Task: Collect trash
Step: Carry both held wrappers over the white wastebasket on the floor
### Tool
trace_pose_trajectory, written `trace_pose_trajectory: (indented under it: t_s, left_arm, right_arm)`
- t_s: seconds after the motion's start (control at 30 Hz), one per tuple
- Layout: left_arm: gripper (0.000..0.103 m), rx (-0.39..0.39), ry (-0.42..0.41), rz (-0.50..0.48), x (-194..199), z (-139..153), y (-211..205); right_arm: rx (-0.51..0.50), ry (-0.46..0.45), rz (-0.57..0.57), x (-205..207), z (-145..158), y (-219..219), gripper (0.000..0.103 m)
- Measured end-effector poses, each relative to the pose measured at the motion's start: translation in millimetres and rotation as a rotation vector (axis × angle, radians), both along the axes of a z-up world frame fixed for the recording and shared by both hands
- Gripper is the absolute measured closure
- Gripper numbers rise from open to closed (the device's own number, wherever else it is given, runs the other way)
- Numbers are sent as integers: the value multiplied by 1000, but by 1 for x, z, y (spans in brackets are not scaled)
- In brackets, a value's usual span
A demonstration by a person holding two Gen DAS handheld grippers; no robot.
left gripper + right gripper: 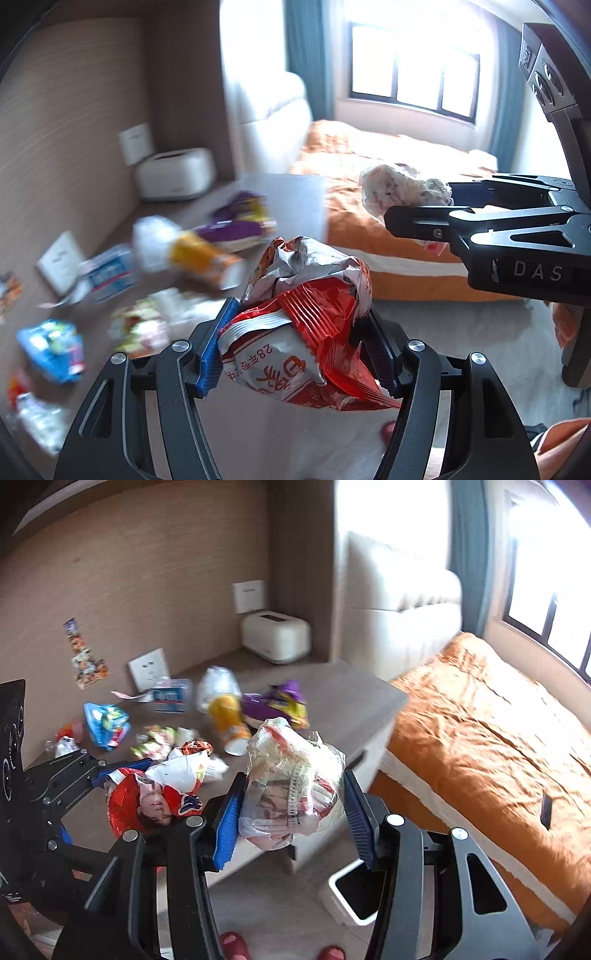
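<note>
My left gripper is shut on a crumpled red and white snack wrapper, held in the air beside the bedside table. It also shows in the right wrist view, at the left. My right gripper is shut on a crumpled clear plastic bag with red print, held above the floor. That bag also shows in the left wrist view. A white trash bin with a dark opening stands on the floor below my right gripper.
The brown table holds several pieces of trash: a purple packet, a yellow cup, a blue packet, a water bottle label. A white toaster stands at the back. An orange-covered bed lies to the right.
</note>
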State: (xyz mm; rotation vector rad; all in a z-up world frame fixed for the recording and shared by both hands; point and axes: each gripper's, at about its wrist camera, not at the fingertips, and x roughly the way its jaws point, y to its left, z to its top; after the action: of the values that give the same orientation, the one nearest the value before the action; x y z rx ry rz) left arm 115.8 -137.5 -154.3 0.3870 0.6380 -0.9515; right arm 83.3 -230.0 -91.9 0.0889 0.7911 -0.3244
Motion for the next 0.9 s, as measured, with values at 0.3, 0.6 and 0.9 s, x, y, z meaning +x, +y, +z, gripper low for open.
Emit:
trace_pose_trajectory:
  t_s: [0.3, 0.6, 0.9]
  left_arm:
    - [39, 84, 158, -63, -27, -73, -117]
    - [38, 181, 238, -139, -37, -218, -205]
    - [38, 217, 340, -185, -24, -384, -254]
  right_arm:
    - [61, 71, -76, -49, -44, -107, 50]
    - [178, 184, -88, -56, -168, -184, 50]
    - [266, 267, -101, -67, -344, -250, 50]
